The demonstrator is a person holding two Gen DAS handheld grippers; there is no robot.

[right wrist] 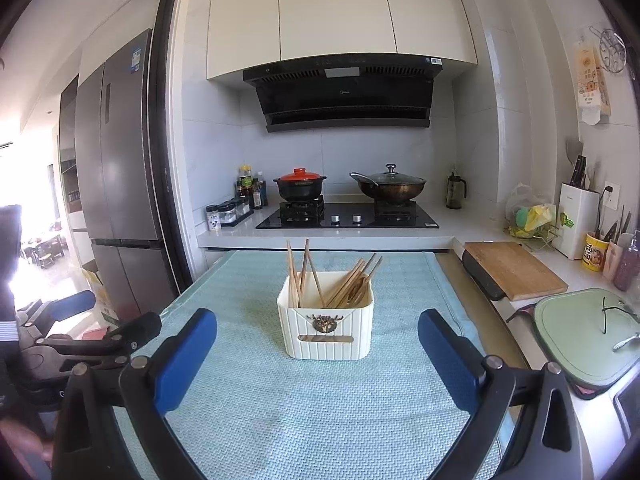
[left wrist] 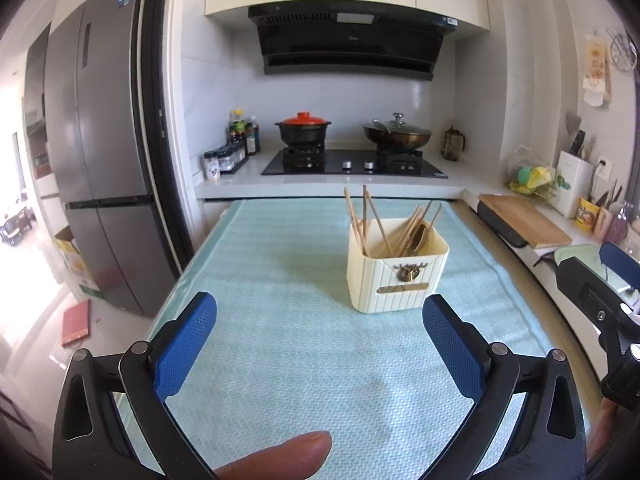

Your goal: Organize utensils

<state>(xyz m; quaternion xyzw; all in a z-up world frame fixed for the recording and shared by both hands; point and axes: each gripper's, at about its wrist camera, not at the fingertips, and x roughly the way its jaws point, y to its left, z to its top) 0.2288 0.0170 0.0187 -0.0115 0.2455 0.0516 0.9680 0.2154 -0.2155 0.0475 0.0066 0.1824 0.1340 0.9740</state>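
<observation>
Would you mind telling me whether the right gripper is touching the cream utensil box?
Apart. The right wrist view shows the right gripper open, with bare green mat between its blue fingers and the utensil box.

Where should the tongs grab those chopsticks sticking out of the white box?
Grip the chopsticks by their bare upper ends, coming from above. The lower parts are hidden inside the box, and the tops lean clear above its rim, probably leaving room for the tongs.

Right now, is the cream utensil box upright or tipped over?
Upright. The box sits flat on the green mat, open top up, with chopsticks leaning inside and sticking out above the rim.
</observation>
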